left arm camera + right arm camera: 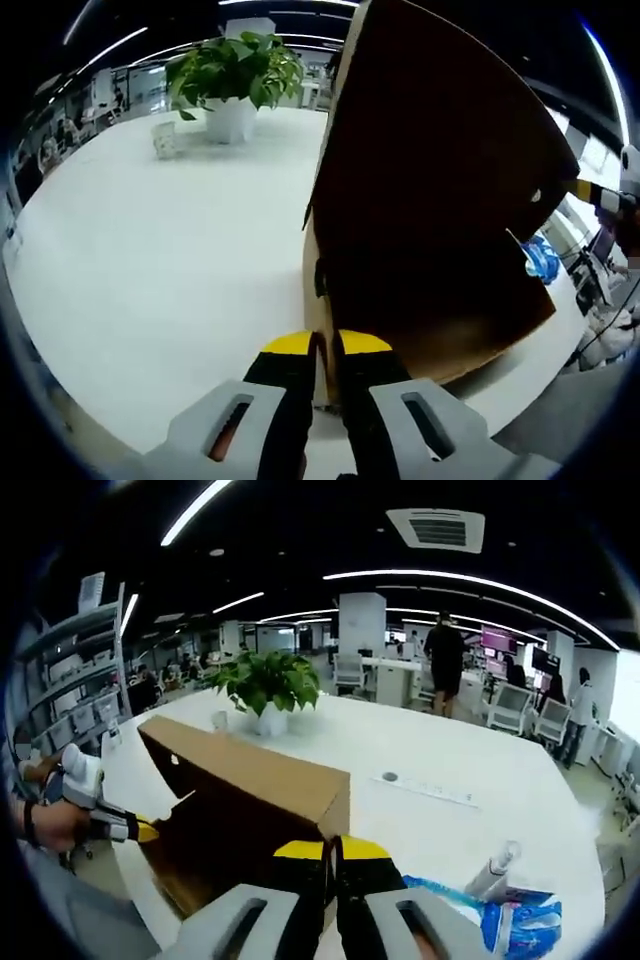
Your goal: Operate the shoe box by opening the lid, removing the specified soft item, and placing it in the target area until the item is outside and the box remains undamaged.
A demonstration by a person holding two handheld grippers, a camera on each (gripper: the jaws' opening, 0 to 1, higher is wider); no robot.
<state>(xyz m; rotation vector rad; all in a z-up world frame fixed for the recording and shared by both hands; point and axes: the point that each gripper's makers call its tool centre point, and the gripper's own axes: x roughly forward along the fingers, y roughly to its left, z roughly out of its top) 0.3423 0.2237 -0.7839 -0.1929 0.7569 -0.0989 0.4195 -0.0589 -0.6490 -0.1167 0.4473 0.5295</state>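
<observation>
Left gripper view: left tongs (325,345) clamp the brown cardboard shoe box (430,200) edge; right tongs (331,850) likewise, on white worktop (150,260).

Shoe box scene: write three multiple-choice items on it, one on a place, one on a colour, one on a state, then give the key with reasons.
1. Where does the potted plant stand?
A. inside the shoe box
B. on the white table beyond the shoe box
C. on the floor

2. What colour are the tips of the right claw?
A. yellow
B. red
C. green

3. How does the shoe box lid stand?
A. taped shut
C. lying off beside the box
B. raised, with the dark inside showing

Key: B, the white pot rests on the white table behind the shoe box. A, yellow bands cap both black jaws. B, the left claw pinches a cardboard edge and the interior gapes open.
</observation>
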